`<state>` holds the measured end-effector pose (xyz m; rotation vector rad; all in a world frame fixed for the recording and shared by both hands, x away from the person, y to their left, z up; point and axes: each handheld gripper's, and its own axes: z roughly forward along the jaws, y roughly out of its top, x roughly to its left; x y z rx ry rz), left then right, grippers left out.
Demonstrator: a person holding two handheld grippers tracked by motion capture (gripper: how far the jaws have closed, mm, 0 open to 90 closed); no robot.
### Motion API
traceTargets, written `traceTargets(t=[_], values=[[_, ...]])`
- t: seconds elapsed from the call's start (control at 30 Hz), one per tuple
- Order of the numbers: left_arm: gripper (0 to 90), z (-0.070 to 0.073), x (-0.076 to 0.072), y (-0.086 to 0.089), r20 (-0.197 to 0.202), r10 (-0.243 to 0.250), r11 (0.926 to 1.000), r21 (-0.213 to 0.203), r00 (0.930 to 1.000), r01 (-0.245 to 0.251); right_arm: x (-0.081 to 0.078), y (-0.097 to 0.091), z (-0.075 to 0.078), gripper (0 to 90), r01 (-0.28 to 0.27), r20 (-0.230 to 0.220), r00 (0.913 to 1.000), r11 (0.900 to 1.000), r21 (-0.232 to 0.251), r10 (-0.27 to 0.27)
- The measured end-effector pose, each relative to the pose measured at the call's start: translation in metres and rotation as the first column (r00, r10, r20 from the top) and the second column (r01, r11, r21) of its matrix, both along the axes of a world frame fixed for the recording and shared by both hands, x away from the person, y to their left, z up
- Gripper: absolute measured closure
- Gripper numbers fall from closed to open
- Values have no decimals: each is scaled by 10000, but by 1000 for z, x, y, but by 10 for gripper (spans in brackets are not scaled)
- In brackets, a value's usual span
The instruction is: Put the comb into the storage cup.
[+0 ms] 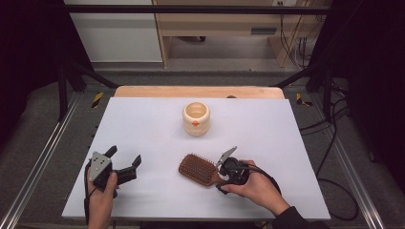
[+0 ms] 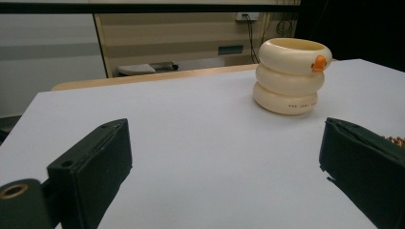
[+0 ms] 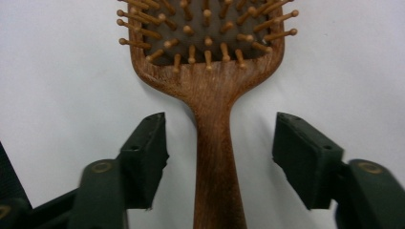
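Note:
A wooden paddle hairbrush (image 1: 197,169) lies bristles up on the white table (image 1: 143,124), right of centre near the front. Its handle (image 3: 216,167) runs between the jaws of my right gripper (image 3: 219,143), which stands open with a gap on each side of the handle. In the high view the right gripper (image 1: 228,171) sits at the brush's handle end, held by a hand. My left gripper (image 1: 125,164) rests open at the front left, nothing between its jaws. A cream, ring-stacked cup with an orange duck bill (image 1: 196,118) (image 2: 291,76) stands upright at the table's centre back.
The table's wooden back edge (image 1: 198,91) shows behind the white surface. Metal frame rails (image 1: 43,152) run along both sides, with cables (image 1: 334,124) on the floor at the right. Bare white surface lies between the left gripper and the cup.

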<state>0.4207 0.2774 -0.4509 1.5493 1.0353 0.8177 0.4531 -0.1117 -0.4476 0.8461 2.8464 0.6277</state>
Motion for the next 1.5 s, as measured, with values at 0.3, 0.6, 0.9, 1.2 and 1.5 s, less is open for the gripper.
traceTargets(t=[0.3, 0.6, 0.9, 1.2, 1.5], values=[[42, 1, -2, 1, 37, -63, 10000, 19, 10000, 63, -2, 1, -1, 509, -114, -135, 9998, 9999, -35, 114], [42, 0, -2, 0, 12, -96, 9999, 52, 10000, 96, -1, 2, -2, 537, -267, -299, 9992, 9995, -194, 261], [42, 0, -3, -1, 35, -93, 9999, 123, 10000, 93, 0, 6, -5, 583, -505, -306, 9983, 9980, -367, 494], [42, 0, -2, -1, 22, -98, 9999, 96, 9999, 98, 1, 10, -3, 636, -568, -346, 9979, 9958, -713, 544], [42, 0, -3, -1, 3, -122, 9998, 166, 9999, 122, 2, 14, -3, 674, -686, -408, 9971, 9925, -1008, 648]])
